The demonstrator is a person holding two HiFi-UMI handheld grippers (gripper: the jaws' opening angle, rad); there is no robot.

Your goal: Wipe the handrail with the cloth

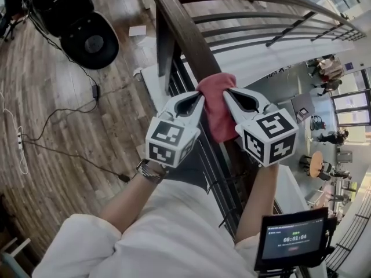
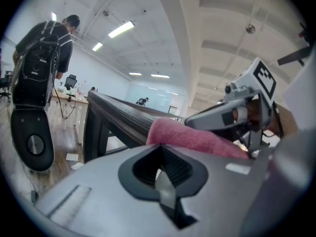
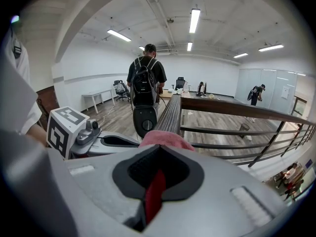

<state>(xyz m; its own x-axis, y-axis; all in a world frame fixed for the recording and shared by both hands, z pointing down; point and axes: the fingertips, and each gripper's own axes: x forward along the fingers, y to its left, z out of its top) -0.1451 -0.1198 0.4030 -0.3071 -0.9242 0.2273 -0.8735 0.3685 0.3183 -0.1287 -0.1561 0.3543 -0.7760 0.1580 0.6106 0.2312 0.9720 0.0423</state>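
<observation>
Cloth: pink cloth (image 1: 215, 106) is lying draped over the handrail (image 1: 182, 33).
Right claw (image 1: 228, 95): you are pinching the cloth, jaws closed.
Left claw (image 1: 197, 99): closed, tip touching the cloth's edge.
Room: bare rail is stretching ahead.

Bright and even in all three views, lit from overhead by ceiling strip lights (image 3: 195, 19), with added daylight through tall windows (image 1: 351, 101) at the head view's right edge. Slightly blown out at those tubes and panes. Only soft, faint shadows on the wood floor (image 1: 46, 68). Strongly bowed toward the edges, black-cornered in both gripper views. Sharp far off, soft up close across the left gripper (image 2: 159, 144) and right gripper (image 3: 159, 146). True, saturated red on the cloth (image 1: 217, 106).
</observation>
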